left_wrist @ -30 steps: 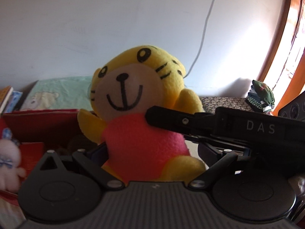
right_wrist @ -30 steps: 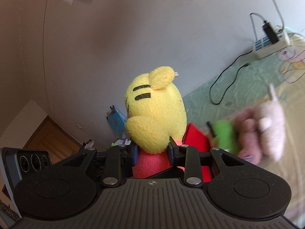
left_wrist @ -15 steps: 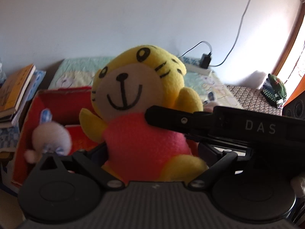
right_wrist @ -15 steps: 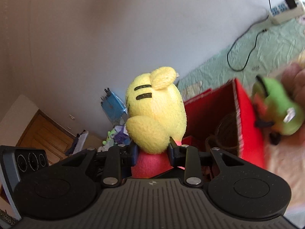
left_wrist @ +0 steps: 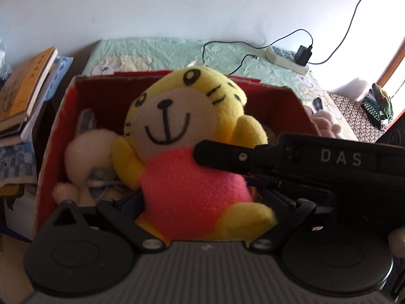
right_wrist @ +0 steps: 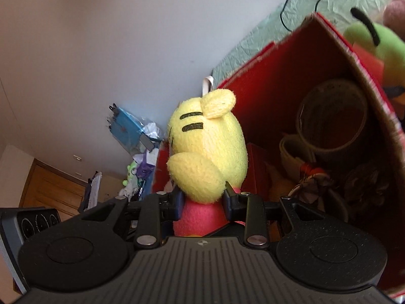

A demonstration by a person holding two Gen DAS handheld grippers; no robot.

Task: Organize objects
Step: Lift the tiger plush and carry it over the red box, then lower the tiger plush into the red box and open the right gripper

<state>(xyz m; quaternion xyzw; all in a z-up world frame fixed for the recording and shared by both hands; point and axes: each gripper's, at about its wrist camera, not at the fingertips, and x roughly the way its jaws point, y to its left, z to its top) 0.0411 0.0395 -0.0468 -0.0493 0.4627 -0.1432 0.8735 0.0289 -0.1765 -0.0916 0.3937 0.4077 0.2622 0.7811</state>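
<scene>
Two grips: left gripper (left_wrist: 202, 202) and right gripper (right_wrist: 202, 200) both pinch the tiger (left_wrist: 187, 152).
Left jaws: narrowed on the pink body low down, pads pressing its sides.
Right jaws: narrowed on the pink body just under the yellow head, from the tiger's side.
Tiger place: held upright in the air over the open red box (left_wrist: 54, 136), not resting on anything.
Box contents: white plush (left_wrist: 83, 152) at the left side; brown rolls (right_wrist: 331, 116) deeper in.
Risk one: uneven release, so the tiger hangs from one gripper and tips onto the rim.
Risk two: landing on the white plush, leaving the tiger perched high and liable to roll out.
Risk three: the right gripper's finger (left_wrist: 227, 155) catching the box wall during lowering.
</scene>
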